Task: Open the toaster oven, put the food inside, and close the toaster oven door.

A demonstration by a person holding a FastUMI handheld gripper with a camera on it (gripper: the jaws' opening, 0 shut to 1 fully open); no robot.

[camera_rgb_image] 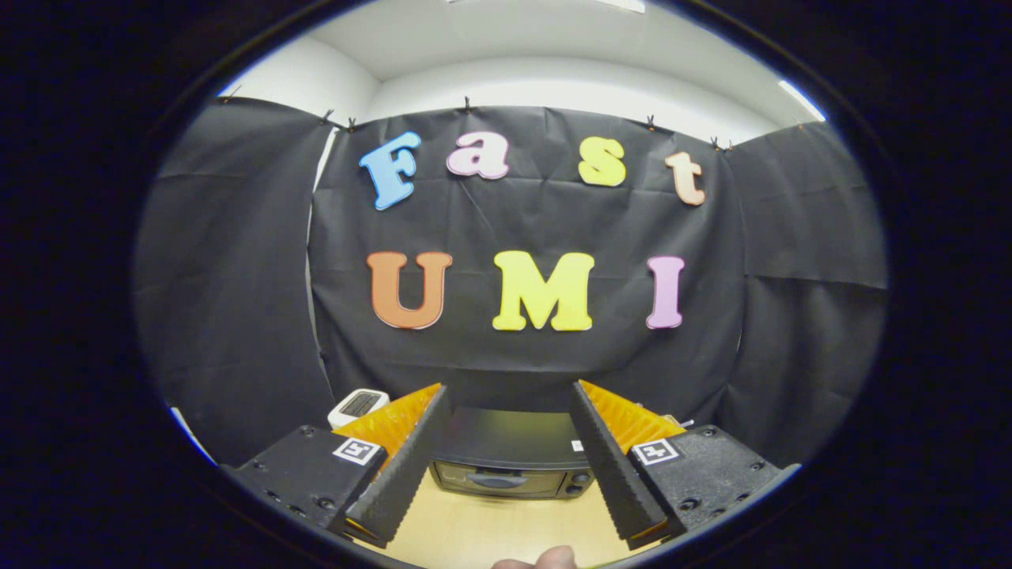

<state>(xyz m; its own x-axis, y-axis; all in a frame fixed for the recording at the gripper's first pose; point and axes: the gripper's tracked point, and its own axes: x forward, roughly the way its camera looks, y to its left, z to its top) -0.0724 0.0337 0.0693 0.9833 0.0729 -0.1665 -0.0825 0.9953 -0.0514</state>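
Tongs (506,411) spread, holding nothing; toaster oven (510,462) beyond them, door shut. Fits before opening or after closing; food unseen.

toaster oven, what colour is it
Black, with a dark glass door; toaster oven shows in the gripper view.

The hand-held gripper (510,411), fingers spread wide, has bare surface (506,525) ahead up to the toaster oven (510,466), whose shut door blocks the way.
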